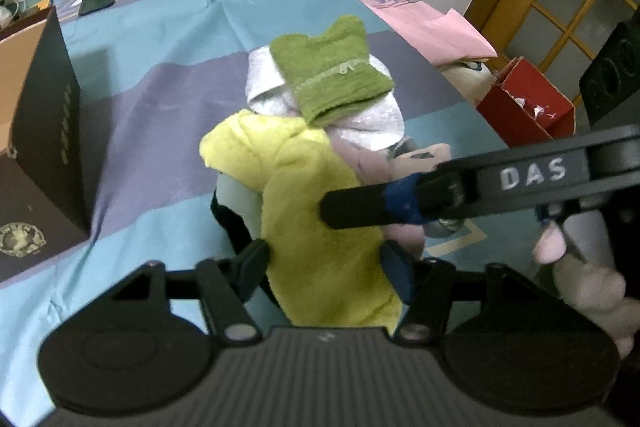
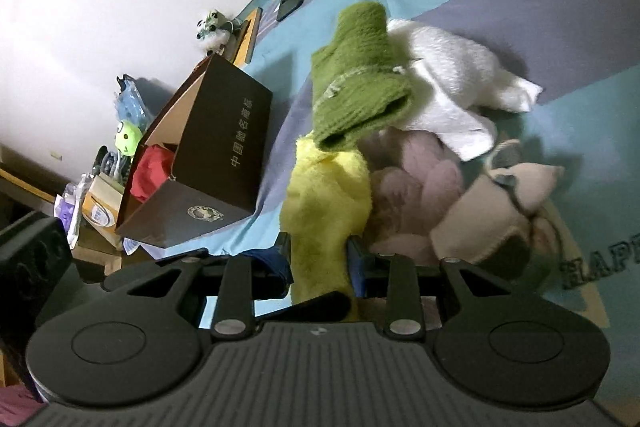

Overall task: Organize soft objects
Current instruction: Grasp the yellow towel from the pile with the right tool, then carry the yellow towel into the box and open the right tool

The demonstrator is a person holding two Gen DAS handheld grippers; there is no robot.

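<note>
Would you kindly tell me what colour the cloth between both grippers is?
Pale yellow cloth, clearest in the right wrist view.

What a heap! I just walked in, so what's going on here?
A person with a tool in each hand is sorting soft things piled on a bedspread. The left tool and right tool both grip the yellow towel at the pile's near end. The green cloth and white towel lie further back, untouched.

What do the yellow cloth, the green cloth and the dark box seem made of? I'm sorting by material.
Yellow cloth: fuzzy, matte pile, probably fleece or microfibre. Green cloth: looped nap and a woven band, likely terry towelling. Dark box: stiff flat walls with a tan inside, apparently printed cardboard.
</note>
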